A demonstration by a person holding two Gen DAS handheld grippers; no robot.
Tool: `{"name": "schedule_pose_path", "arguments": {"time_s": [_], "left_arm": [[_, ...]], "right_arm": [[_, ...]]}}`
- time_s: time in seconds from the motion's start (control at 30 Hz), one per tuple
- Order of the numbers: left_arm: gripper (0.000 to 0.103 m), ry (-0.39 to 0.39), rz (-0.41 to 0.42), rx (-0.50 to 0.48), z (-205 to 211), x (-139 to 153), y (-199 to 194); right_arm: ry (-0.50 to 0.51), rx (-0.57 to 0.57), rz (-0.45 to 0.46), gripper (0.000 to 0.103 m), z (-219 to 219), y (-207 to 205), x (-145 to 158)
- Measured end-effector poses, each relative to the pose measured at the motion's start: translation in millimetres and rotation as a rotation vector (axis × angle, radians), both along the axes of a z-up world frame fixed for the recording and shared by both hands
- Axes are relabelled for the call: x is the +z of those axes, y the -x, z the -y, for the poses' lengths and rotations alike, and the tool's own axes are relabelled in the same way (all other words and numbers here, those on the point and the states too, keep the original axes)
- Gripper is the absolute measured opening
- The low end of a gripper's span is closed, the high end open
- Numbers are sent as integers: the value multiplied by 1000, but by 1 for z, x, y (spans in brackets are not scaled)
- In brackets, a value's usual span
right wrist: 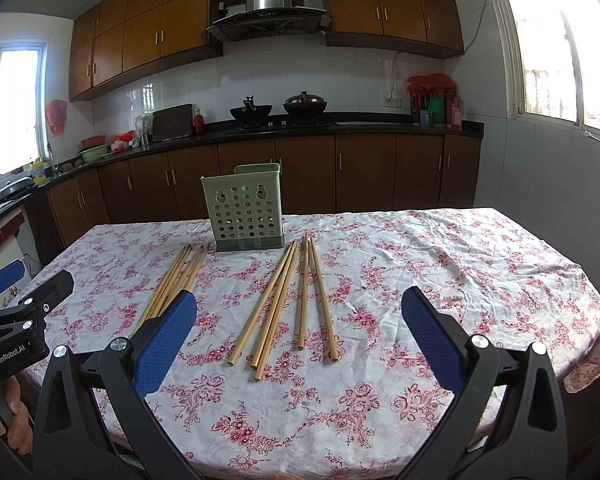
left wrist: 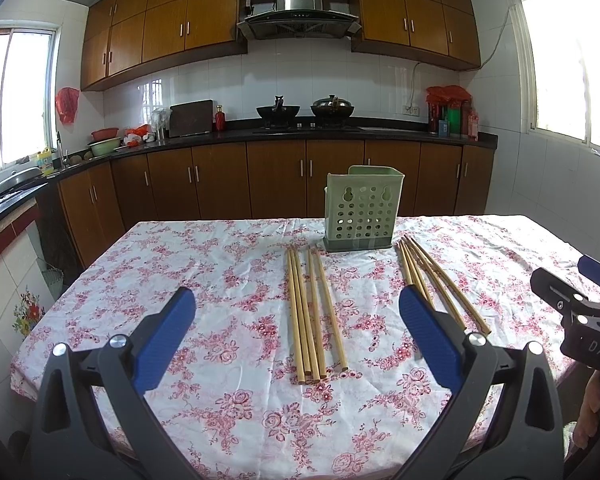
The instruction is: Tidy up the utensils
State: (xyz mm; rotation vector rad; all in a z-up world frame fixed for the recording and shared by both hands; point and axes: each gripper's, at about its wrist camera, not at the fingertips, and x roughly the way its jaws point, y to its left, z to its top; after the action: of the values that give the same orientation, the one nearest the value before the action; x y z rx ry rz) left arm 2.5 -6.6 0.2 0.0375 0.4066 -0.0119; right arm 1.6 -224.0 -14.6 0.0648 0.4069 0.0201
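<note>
Left claw (left wrist: 298,312) and right claw (right wrist: 299,312), both wide open and empty, above 2 chopstick groups (left wrist: 312,312) before green holder (left wrist: 360,210) on counter (left wrist: 220,264)

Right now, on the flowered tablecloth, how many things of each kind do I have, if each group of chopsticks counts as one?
Groups of pale wooden chopsticks: 2
Green perforated plastic utensil holder: 1
Total: 3

You get "GenRobot.AI" on left gripper (right wrist: 14,292) body in right wrist view; "DAS" on right gripper (left wrist: 580,280) body, rest cut off.
</note>
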Motion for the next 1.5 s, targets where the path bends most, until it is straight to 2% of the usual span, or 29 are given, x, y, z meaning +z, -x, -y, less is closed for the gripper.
{"name": "schedule_pose_path", "arguments": {"time_s": [0.2,0.37,0.5,0.6,0.63,0.7,0.77,0.83,0.97,1.03,1.3,1.5], "left_arm": [[99,1,-1,1,0,0,0],[99,5,-20,13,-6,-11,-5],[99,0,-74,35,-13,-18,-20],[99,3,-135,72,-24,-25,-38],[99,11,-167,81,-29,-30,-46],[99,21,-216,94,-38,-38,-61],[91,21,-254,94,-44,-45,-75],[74,18,-300,84,-47,-54,-92],[57,41,-383,41,-50,-70,-118],[49,49,-410,16,-48,-78,-128],[31,35,-484,-50,-35,-93,-149],[28,23,-523,-65,-32,-101,-153]], "right_arm": [[0,-1,0,101,0,0,0],[-6,-1,-11,101,0,-3,-1],[-11,0,-33,101,3,-9,-11],[-25,-19,-88,101,13,-24,-18],[-33,-31,-123,99,18,-34,-23],[-46,-44,-161,86,25,-46,-30],[-63,-49,-225,67,32,-66,-40],[-85,-34,-294,55,36,-88,-50],[-108,-19,-399,34,39,-125,-71],[-106,-18,-428,32,39,-137,-80],[-61,-7,-477,23,35,-152,-98],[-44,-7,-474,23,34,-153,-98]]}}
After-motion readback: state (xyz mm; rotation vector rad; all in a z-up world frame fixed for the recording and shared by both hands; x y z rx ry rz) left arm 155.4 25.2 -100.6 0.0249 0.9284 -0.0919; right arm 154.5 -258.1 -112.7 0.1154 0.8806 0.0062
